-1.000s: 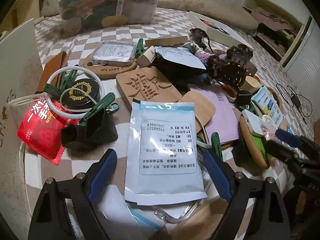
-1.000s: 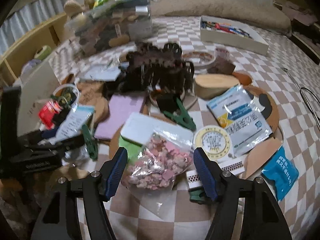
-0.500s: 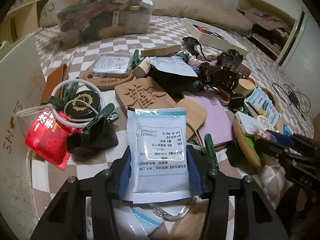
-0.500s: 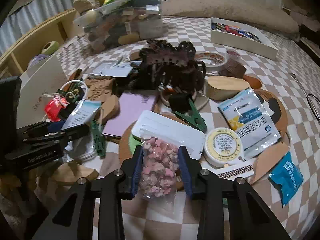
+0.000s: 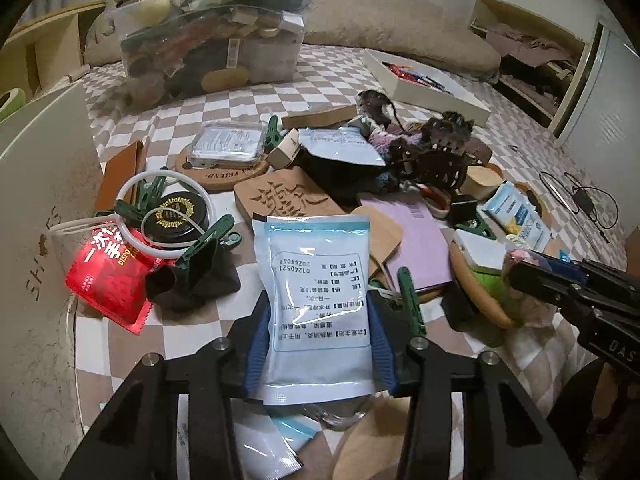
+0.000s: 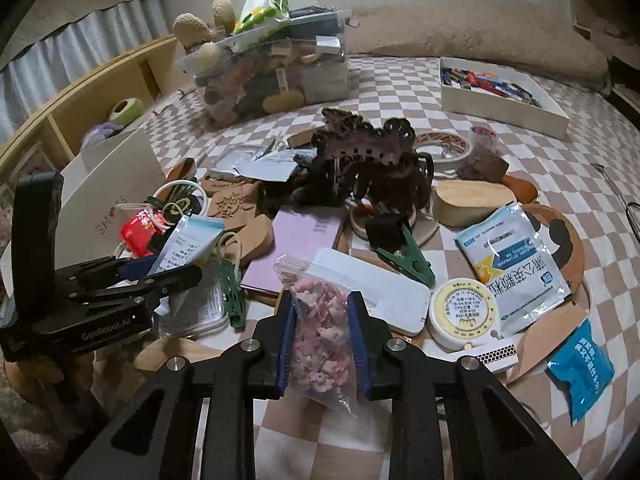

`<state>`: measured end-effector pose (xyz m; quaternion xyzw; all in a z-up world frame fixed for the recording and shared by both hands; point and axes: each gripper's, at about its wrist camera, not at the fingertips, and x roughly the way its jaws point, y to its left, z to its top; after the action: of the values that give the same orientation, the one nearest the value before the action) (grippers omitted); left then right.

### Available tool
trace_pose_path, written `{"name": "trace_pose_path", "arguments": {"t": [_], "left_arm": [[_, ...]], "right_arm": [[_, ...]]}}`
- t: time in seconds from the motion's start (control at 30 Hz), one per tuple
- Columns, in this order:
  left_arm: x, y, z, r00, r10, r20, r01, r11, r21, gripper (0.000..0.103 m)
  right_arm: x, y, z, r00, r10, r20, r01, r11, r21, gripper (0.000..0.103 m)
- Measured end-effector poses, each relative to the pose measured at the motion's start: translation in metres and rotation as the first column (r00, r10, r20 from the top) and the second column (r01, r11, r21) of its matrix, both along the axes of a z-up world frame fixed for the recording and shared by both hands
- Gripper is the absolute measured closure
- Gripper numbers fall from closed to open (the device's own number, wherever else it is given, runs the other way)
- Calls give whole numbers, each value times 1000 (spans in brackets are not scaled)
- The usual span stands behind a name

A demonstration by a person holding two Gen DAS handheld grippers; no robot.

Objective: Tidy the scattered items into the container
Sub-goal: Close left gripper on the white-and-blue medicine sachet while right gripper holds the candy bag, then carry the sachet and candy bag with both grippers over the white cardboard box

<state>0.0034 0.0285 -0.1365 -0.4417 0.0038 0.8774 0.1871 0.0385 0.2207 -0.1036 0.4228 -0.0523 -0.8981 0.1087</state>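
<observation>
My left gripper (image 5: 318, 328) is closing on a pale blue sachet (image 5: 316, 308), its blue pads pressing both long edges. My right gripper (image 6: 322, 328) is closing too, pinching a clear bag of pink bits (image 6: 322, 326) between its pads. Both sit at six o'clock in their views, over the checked cloth (image 6: 400, 80). The clear container (image 5: 208, 52), already heaped full, stands at eleven o'clock, well apart from the clutter.

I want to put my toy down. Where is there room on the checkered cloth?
Bare cloth lies between the clear container and the white tray, and along the near edge right of the blue packet. The middle is crowded around the dark hair claw.
</observation>
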Motion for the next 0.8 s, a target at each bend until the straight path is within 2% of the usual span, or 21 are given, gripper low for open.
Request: {"name": "trace_pose_path", "arguments": {"t": [0.17,0.33,0.63,0.8], "left_arm": [[7,0,6,1000,-8,18,8,1000,26,58],[13,-2,8,1000,-1,18,1,1000,14,58],[22,-2,19,1000,9,-24,-10,1000,-3,58],[31,-3,25,999,19,-40,-18,1000,14,58]], "right_arm": [[0,-3,2,1000,12,-9,-12,1000,-5,77],[0,-4,1,1000,16,0,-16,1000,-14,77],[4,-10,1,1000,8,0,-8,999,-33,77],[10,-12,3,1000,2,-7,-2,999,-42,77]]}}
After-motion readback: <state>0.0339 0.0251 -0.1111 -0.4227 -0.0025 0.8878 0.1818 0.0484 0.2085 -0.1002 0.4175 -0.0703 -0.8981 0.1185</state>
